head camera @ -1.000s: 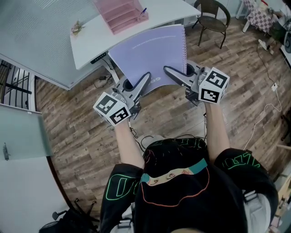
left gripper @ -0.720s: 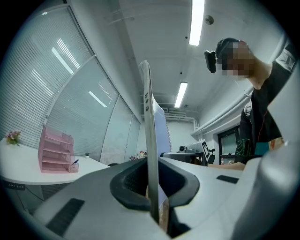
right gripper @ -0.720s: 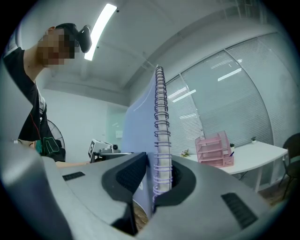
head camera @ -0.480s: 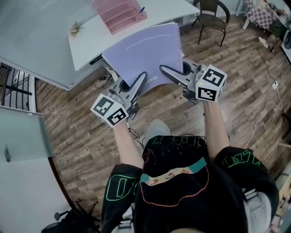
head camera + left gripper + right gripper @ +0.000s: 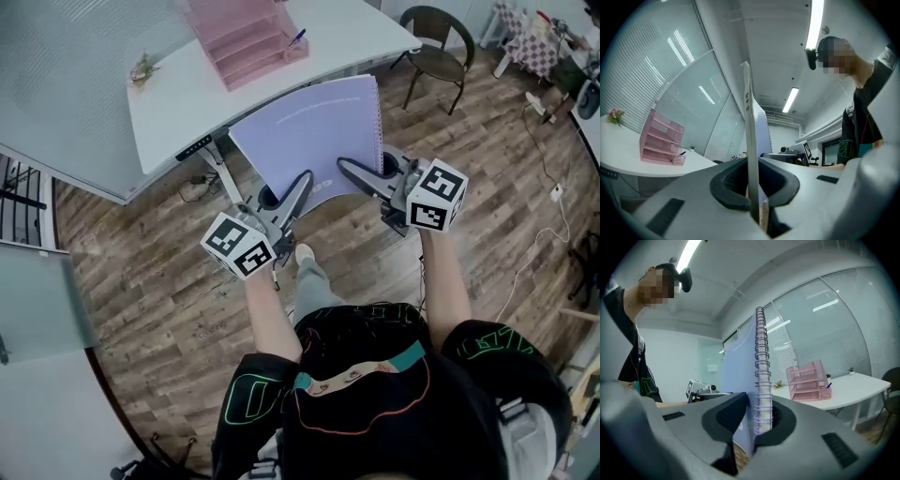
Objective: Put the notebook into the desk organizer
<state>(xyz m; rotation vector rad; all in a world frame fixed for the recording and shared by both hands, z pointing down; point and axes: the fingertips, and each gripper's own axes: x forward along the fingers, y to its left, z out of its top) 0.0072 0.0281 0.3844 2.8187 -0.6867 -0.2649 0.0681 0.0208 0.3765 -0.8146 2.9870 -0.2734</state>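
We hold the purple notebook (image 5: 314, 141) up in the air, over the wood floor (image 5: 150, 253) and near the edge of the white desk (image 5: 178, 94). Our left gripper (image 5: 302, 183) is pinched tight on its plain edge. Our right gripper (image 5: 345, 167) is pinched tight on the edge with the wire rings. The pink desk organizer (image 5: 246, 37) sits on the desk, well apart from the notebook, with a blue pen (image 5: 296, 37) at its side. A dark chair (image 5: 439, 39) stands by the desk's end.

The lilac spiral-bound notebook (image 5: 309, 141) sits between left tongs (image 5: 302, 183) and right tongs (image 5: 349, 170), before the white bench (image 5: 183, 94). On the bench stands the pink tiered desk organizer (image 5: 246, 33), with perhaps a small plant (image 5: 142, 67) to its left.
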